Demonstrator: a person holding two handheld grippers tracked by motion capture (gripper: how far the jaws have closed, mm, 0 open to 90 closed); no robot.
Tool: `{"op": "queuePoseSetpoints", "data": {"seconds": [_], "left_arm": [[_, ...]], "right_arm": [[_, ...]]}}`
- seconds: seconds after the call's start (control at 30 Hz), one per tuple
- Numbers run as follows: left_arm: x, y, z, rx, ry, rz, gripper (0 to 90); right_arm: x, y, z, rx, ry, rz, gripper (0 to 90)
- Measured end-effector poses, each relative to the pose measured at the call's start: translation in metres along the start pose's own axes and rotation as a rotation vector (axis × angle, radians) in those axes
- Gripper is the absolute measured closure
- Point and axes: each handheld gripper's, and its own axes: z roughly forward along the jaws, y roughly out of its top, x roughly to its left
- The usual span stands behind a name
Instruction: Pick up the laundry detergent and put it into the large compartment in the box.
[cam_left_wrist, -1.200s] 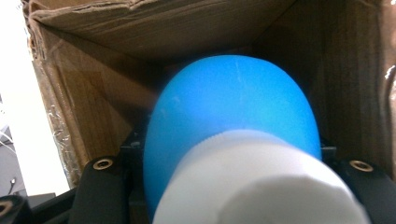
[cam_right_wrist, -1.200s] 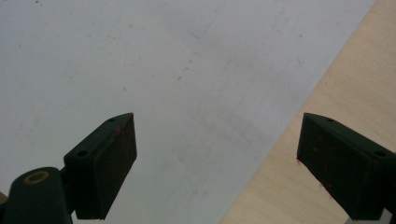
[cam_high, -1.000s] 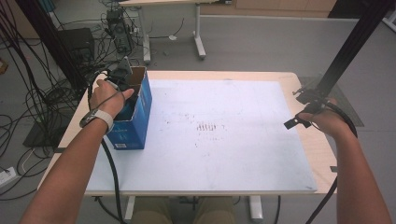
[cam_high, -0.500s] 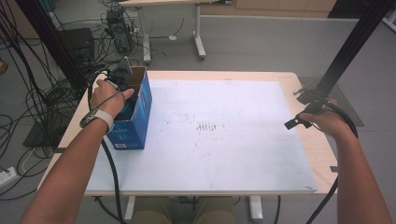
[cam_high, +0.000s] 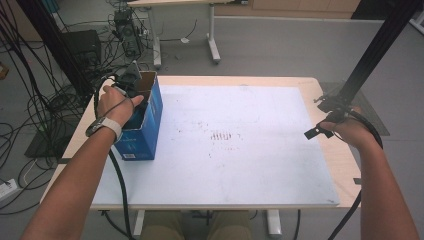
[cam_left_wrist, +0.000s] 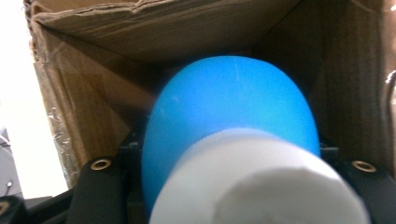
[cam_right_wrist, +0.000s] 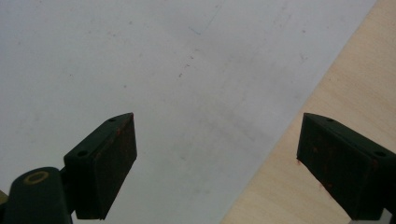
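Table (cam_high: 260, 197) seen from above, blue box (cam_high: 145, 132) parked at its 9 o'clock edge.
Blue bottle with a white cap (cam_left_wrist: 233, 126) is gripped inside that box by the left gripper (cam_high: 131, 82), whose jaws have just been eased open a little; the right gripper (cam_right_wrist: 217, 163) is held wide open, nothing clamped, at 3 o'clock.

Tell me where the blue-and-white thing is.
In the left gripper view, the blue-and-white thing sits between the left gripper's jaws, inside the cardboard box at the table's left side.

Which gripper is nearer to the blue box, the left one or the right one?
Left. The left gripper is inside the blue box, holding a blue-and-white object. The right gripper hovers open at the table's opposite edge.
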Motion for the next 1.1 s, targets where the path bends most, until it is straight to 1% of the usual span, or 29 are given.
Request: {"op": "queuePoseSetpoints", "data": {"seconds": [0.13, 0.3, 0.4, 0.67, 0.8, 0.9, 1.1], "left_arm": [[0.001, 0.001, 0.000, 0.005, -0.007, 0.005, 32.2], [0.002, -0.001, -0.001, -0.006, -0.014, 0.007, 29.7], [0.003, -0.001, -0.001, -0.004, -0.014, 0.013, 28.9], [0.005, -0.002, -0.002, -0.006, -0.021, 0.023, 28.4], [0.008, -0.001, -0.004, -0.002, -0.031, 0.029, 28.0], [0.008, -0.003, -0.005, -0.010, -0.032, 0.034, 28.0], [0.012, -0.005, -0.008, -0.020, -0.047, 0.034, 28.0]], "right_arm": [[0.000, 0.000, 0.000, 0.002, -0.001, 0.000, 12.1], [0.000, 0.000, 0.000, 0.002, 0.000, 0.001, 12.1], [0.000, 0.000, 0.001, 0.003, 0.002, 0.000, 12.1], [0.000, -0.001, 0.001, 0.001, 0.002, 0.002, 12.1], [0.000, -0.002, 0.000, 0.001, 0.002, 0.003, 12.1], [0.000, -0.002, 0.000, 0.001, 0.001, 0.002, 12.1], [0.001, -0.001, -0.001, -0.002, 0.001, 0.001, 12.1]]}}
